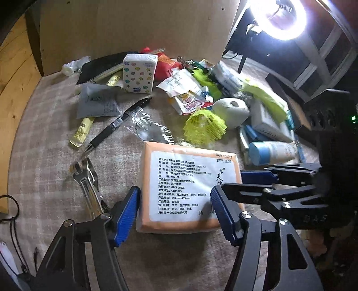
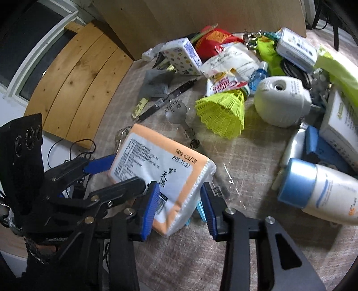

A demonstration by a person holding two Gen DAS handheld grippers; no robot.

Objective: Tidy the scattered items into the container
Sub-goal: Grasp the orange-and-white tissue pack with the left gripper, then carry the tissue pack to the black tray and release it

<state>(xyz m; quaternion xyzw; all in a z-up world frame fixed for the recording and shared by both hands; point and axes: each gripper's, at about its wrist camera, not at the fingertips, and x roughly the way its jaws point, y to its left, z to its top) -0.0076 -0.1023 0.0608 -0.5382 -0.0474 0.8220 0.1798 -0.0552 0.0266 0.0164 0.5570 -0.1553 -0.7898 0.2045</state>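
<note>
An orange tissue pack (image 1: 179,161) with a white printed label lies on the checked cloth among scattered items. My left gripper (image 1: 174,201) straddles its near end. One blue pad sits beside the pack's left edge and the other finger lies over the label, with no squeeze showing. In the right wrist view my right gripper (image 2: 179,208) is shut on a corner of the tissue pack (image 2: 156,161), which is tilted up. The left gripper (image 2: 125,173) is at the pack's far side there. A cardboard box wall (image 1: 134,26) stands behind the pile.
Around the pack lie a yellow shuttlecock (image 2: 223,112), a white round holder (image 2: 282,100), a blue-capped bottle (image 2: 324,192), a black pen (image 1: 118,122), a steel wrench (image 1: 85,181) and a patterned tissue box (image 1: 138,73). A ring lamp (image 1: 279,18) glares at top right.
</note>
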